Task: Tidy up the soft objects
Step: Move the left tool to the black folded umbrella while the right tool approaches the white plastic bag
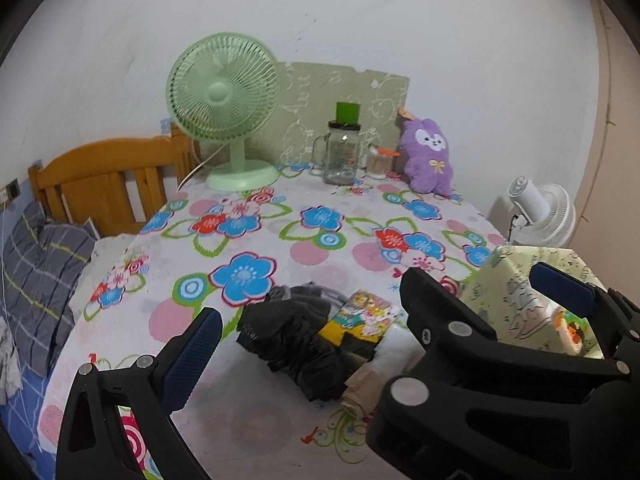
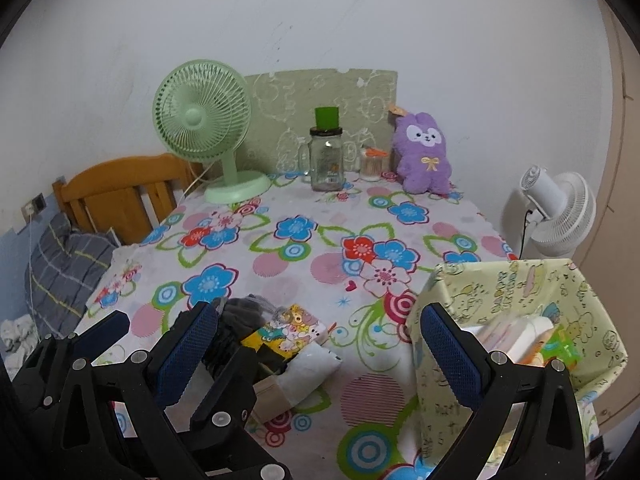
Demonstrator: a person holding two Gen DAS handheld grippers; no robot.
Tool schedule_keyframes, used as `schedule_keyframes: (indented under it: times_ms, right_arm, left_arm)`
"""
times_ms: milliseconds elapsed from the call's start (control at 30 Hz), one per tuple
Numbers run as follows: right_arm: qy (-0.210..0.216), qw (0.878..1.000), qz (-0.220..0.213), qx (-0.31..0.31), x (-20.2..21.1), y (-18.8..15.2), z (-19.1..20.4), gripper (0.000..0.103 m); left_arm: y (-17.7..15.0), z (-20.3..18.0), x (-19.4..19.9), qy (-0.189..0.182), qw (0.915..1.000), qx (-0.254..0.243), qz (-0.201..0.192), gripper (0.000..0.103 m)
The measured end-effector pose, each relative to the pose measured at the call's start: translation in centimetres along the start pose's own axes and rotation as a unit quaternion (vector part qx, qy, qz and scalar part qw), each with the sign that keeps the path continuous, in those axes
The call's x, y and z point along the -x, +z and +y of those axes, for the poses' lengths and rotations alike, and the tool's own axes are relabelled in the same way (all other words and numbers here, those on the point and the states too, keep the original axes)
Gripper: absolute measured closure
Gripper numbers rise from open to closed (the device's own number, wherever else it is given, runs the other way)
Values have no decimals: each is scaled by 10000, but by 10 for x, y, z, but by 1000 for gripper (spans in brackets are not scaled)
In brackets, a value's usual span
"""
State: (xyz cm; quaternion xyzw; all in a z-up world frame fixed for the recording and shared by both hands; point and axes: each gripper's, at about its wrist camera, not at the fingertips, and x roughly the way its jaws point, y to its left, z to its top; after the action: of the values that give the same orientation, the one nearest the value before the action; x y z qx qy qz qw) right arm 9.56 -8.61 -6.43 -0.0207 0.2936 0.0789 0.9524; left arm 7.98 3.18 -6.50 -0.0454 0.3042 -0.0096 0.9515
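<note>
Item: pile of soft goods (image 1: pixel 316 336), lying on the flower-print surface (image 1: pixel 280 240) near its front edge. Contents: crumpled black garment (image 1: pixel 288 340), a patterned cartoon-print piece (image 1: pixel 364 316) on top, a white fold (image 2: pixel 312 368) and a tan piece (image 1: pixel 360 392) at the near side.

Receptacle: pale green printed fabric bin (image 2: pixel 520 292), just to the right of the pile, already holding some folded light items (image 2: pixel 516 336).

Left gripper (image 1: pixel 308 312): fingers apart, empty, hovering over the pile. Right gripper (image 2: pixel 320 332): fingers apart, empty, between pile and bin.

Handling, as judged: light, limp, no rigidity; will drape and sag when lifted, may drag neighbours along. Black fabric looks slightly slick. Not fragile. Best hold: pinch a thick bunched fold near the middle of one piece, not a loose edge.

Other: green fan (image 1: pixel 224 108), glass jar (image 1: pixel 342 152), purple plush (image 1: pixel 428 156) at the back, well apart from the pile.
</note>
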Motion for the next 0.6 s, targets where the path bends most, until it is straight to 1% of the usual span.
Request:
schedule_keyframes:
  times_ms: [233, 367, 500, 600]
  right_arm:
    - [99, 9998, 147, 36, -17, -7, 8, 0]
    - [147, 9995, 261, 25, -27, -9, 9, 0]
    - [168, 9991, 383, -19, -39, -12, 10, 0]
    - [166, 9988, 456, -19, -46, -14, 10, 0]
  left_arm:
    - [-6, 12, -16, 110, 9997, 137, 169, 1]
    - [-9, 18, -25, 240, 9992, 182, 245, 1]
    - [-11, 24, -34, 334, 9985, 236, 354, 4]
    - [-13, 25, -42, 334, 9980, 270, 455, 6]
